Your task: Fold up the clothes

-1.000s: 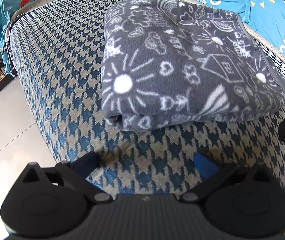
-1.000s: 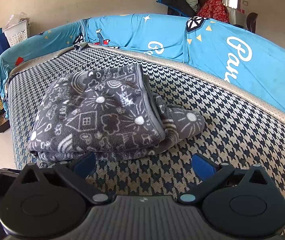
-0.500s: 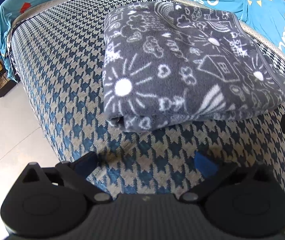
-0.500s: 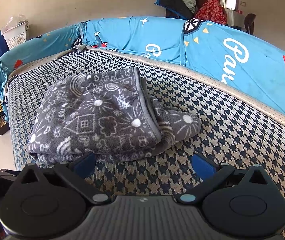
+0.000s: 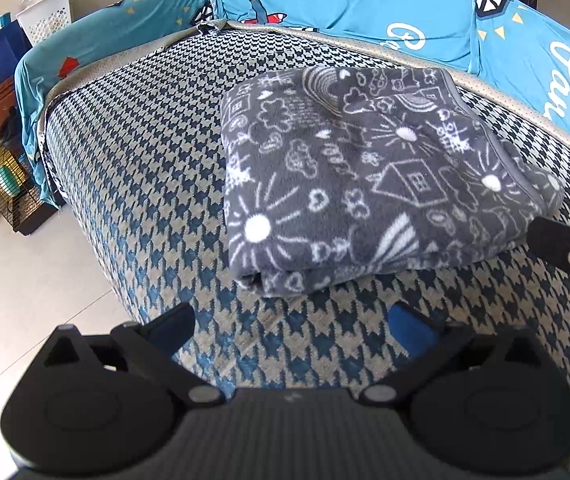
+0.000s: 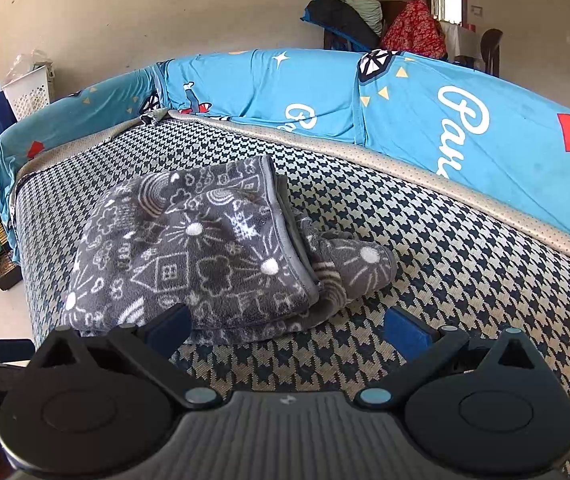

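Observation:
A dark grey fleece garment (image 5: 369,176) printed with white doodles lies folded into a thick rectangle on the houndstooth seat (image 5: 133,152). In the right wrist view the same fleece (image 6: 189,256) shows a loose lump sticking out at its right side. My left gripper (image 5: 291,326) is open above the seat's front, just short of the fold's near edge, holding nothing. My right gripper (image 6: 287,330) is open too, its left fingertip (image 6: 169,326) in front of the fleece's near edge. Part of the right gripper's body (image 5: 565,248) shows at the left wrist view's right edge.
A blue printed cover (image 6: 365,96) drapes the sofa's back and arm. The pale tiled floor (image 5: 17,300) lies left of the seat edge. A wire cage (image 5: 9,188), a white basket (image 5: 45,20) and blue boxes stand by the wall at left.
Both grippers have drawn back and tilted up from the fleece, so it looks smaller and more of the sofa back and room shows. The fleece has not moved.

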`<move>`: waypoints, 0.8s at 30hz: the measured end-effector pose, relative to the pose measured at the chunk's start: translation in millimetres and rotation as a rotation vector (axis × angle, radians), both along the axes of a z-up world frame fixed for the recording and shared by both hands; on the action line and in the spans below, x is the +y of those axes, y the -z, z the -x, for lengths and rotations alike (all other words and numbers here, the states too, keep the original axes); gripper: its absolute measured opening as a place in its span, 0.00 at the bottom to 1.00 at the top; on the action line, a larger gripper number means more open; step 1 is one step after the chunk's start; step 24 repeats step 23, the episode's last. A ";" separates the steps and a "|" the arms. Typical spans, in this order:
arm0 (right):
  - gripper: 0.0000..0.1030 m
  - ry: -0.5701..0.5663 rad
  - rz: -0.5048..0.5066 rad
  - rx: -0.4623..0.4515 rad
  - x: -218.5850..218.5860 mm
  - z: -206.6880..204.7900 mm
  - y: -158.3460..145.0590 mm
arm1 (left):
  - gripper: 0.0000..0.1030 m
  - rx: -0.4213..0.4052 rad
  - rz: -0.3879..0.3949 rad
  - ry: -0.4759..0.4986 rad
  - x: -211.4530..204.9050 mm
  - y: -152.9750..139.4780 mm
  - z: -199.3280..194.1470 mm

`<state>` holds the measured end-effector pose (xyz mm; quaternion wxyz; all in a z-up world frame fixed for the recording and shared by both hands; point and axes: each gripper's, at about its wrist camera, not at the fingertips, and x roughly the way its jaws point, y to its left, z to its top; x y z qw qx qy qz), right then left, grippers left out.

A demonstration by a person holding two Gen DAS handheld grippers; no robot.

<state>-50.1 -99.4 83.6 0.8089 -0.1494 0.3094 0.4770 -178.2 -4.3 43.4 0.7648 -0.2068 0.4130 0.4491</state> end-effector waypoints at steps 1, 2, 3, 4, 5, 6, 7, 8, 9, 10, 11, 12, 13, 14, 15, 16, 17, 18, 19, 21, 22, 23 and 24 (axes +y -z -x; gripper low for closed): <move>1.00 0.001 -0.001 0.003 0.1 0.0 0.1 | 1.00 0.000 0.003 -0.003 3.3 0.4 0.8; 1.00 -0.001 -0.003 0.005 0.2 0.1 -0.1 | 1.00 0.000 0.003 -0.005 3.5 0.1 1.1; 1.00 -0.003 -0.004 0.005 0.5 0.6 -0.2 | 1.00 0.001 0.003 -0.007 3.6 -0.2 1.5; 1.00 -0.006 -0.005 0.004 0.8 1.2 -0.4 | 1.00 0.002 0.003 -0.009 3.8 -0.5 1.8; 1.00 -0.008 -0.007 0.004 1.1 1.8 -0.5 | 1.00 0.002 0.003 -0.011 3.9 -0.8 2.1; 1.00 -0.012 -0.007 0.003 1.3 2.7 -0.6 | 1.00 0.003 0.001 -0.012 3.2 -1.5 2.4; 1.00 -0.015 -0.006 0.001 1.6 3.7 -0.7 | 1.00 0.002 0.000 -0.013 2.4 -2.3 2.8; 1.00 -0.018 -0.006 0.000 1.8 4.6 -0.8 | 1.00 0.001 -0.001 -0.014 1.9 -3.0 2.9; 1.00 -0.021 -0.006 -0.002 2.0 5.3 -0.9 | 1.00 0.001 -0.003 -0.014 1.3 -3.8 3.0; 1.00 -0.024 -0.007 -0.002 2.3 5.7 -1.1 | 1.00 0.002 -0.006 -0.014 0.4 -4.8 3.3; 1.00 -0.026 -0.008 -0.003 2.5 6.3 -1.2 | 1.00 0.004 -0.007 -0.015 0.1 -5.1 3.1; 1.00 -0.027 -0.007 -0.005 2.8 6.6 -1.2 | 1.00 0.004 -0.006 -0.015 0.2 -5.0 3.1; 1.00 -0.028 -0.007 -0.006 3.1 6.8 -1.1 | 1.00 0.004 -0.006 -0.015 0.4 -4.9 3.0; 1.00 -0.030 -0.006 -0.008 3.4 7.1 -1.0 | 1.00 0.004 -0.005 -0.015 0.5 -4.9 3.0; 1.00 -0.031 -0.006 -0.010 3.7 7.4 -1.0 | 1.00 0.004 -0.005 -0.015 0.6 -4.9 3.0; 1.00 -0.030 -0.005 -0.009 3.9 7.3 -0.6 | 1.00 0.004 -0.006 -0.016 0.3 -5.1 3.0; 1.00 -0.030 -0.005 -0.007 4.0 6.7 -0.2 | 1.00 0.004 -0.008 -0.015 0.0 -5.4 3.1; 1.00 -0.029 -0.004 -0.006 4.2 6.5 0.2 | 1.00 0.002 -0.010 -0.013 -0.5 -5.8 3.2; 1.00 -0.029 -0.004 -0.006 4.3 6.4 0.6 | 1.00 0.002 -0.012 -0.011 -1.0 -6.4 3.3; 1.00 -0.029 -0.002 -0.007 4.7 6.3 1.3 | 1.00 0.001 -0.022 -0.007 -2.6 -7.7 3.4; 1.00 -0.029 -0.001 -0.007 4.9 6.4 1.4 | 1.00 0.000 -0.023 -0.005 -3.0 -8.4 3.2; 1.00 -0.031 0.000 -0.007 5.0 6.5 1.6 | 1.00 -0.001 -0.024 -0.003 -3.5 -9.1 3.1; 1.00 -0.031 0.000 -0.007 5.0 6.5 1.6 | 1.00 -0.001 -0.024 -0.003 -3.5 -9.1 3.1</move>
